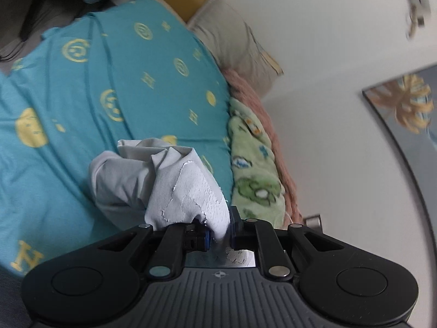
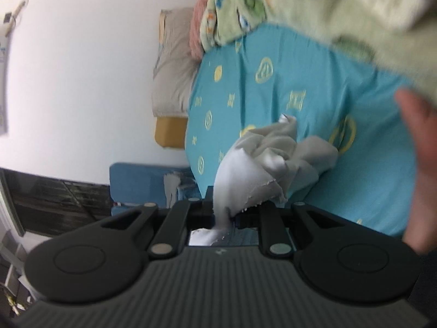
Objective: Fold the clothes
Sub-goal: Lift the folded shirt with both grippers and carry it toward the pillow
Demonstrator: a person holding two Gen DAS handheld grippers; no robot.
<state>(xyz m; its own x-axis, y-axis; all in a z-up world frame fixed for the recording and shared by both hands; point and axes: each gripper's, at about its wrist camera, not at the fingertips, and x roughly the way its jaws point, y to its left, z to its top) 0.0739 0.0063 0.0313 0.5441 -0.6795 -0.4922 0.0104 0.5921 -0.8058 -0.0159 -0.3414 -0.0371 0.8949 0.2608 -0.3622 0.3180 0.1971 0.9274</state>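
A crumpled light grey garment (image 1: 153, 183) with a frayed white edge hangs over the teal bed sheet (image 1: 82, 95). My left gripper (image 1: 220, 235) is shut on one edge of it. In the right wrist view the same grey garment (image 2: 273, 161) bunches over the sheet (image 2: 286, 82), and my right gripper (image 2: 224, 216) is shut on another white edge of it. The cloth hides most of both pairs of fingertips.
A green patterned blanket (image 1: 251, 169) and a pink blanket (image 1: 262, 114) lie along the wall side of the bed, with a beige pillow (image 1: 232, 38) beyond. A blurred hand (image 2: 420, 169) shows at the right. A blue chair (image 2: 136, 183) stands by the bed's end.
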